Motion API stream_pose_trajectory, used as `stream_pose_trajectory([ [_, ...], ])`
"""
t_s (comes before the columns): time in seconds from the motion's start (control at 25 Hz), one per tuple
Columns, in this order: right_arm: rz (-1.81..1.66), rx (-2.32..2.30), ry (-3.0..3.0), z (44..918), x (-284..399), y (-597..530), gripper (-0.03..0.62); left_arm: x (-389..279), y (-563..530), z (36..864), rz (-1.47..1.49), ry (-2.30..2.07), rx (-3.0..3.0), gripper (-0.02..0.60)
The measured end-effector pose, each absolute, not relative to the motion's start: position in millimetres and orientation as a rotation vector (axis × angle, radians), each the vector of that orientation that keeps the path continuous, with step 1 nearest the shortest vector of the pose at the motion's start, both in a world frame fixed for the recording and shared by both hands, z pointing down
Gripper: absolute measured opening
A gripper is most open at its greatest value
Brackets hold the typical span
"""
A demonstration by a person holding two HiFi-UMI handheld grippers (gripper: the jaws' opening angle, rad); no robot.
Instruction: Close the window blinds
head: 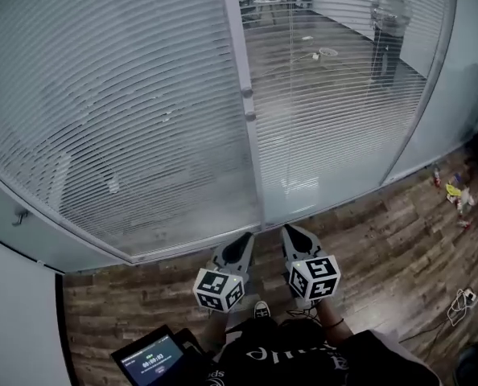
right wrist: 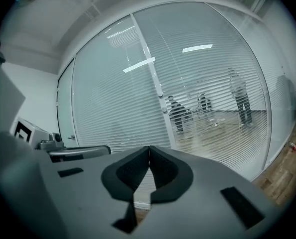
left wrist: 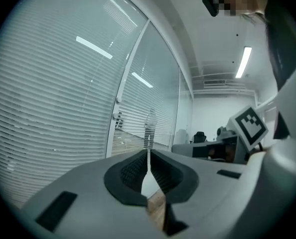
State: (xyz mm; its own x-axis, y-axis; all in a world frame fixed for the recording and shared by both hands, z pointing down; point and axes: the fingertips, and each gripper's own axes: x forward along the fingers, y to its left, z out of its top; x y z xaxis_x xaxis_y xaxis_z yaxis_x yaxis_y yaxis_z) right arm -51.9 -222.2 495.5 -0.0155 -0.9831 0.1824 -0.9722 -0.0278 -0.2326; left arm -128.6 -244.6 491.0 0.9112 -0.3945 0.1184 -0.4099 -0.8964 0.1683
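**Grey grippers closed, blinds straight ahead**

Left gripper [head: 245,240] and right gripper [head: 292,233] are held side by side over the wood-look floor [head: 384,240], fingers pressed together on nothing. Ahead, the left window blind [head: 110,111] looks shut. The right window blind [head: 344,87] has open slats.

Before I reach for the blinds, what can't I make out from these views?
- Knobs on the frame: head view, too small to tell what they work.
- Left blind: head view, top cut off by the edge; its slats hide what is behind.
- Person behind right blind: head view, broken up by slats.
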Motion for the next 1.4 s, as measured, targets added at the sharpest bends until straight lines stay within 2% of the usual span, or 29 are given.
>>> stream_pose_trajectory([
  [0.64,-0.503,-2.205,2.160,500,43,-298,0.017,-21,-405,456,0.089,-0.784,2.830,0.008],
  [0.84,-0.501,-2.151,2.246,493,97,-324,0.017,29,-448,442,0.005,-0.872,2.750,0.066],
  [1.0,-0.505,-2.102,2.309,490,136,-342,0.017,62,-482,434,-0.003,-0.959,2.698,0.084],
  [1.28,-0.513,-2.025,2.396,490,174,-364,0.017,74,-548,429,-0.241,-1.083,2.340,0.091],
  [1.4,-0.523,-2.000,2.412,491,186,-371,0.017,85,-563,429,-0.314,-1.034,2.229,0.120],
])
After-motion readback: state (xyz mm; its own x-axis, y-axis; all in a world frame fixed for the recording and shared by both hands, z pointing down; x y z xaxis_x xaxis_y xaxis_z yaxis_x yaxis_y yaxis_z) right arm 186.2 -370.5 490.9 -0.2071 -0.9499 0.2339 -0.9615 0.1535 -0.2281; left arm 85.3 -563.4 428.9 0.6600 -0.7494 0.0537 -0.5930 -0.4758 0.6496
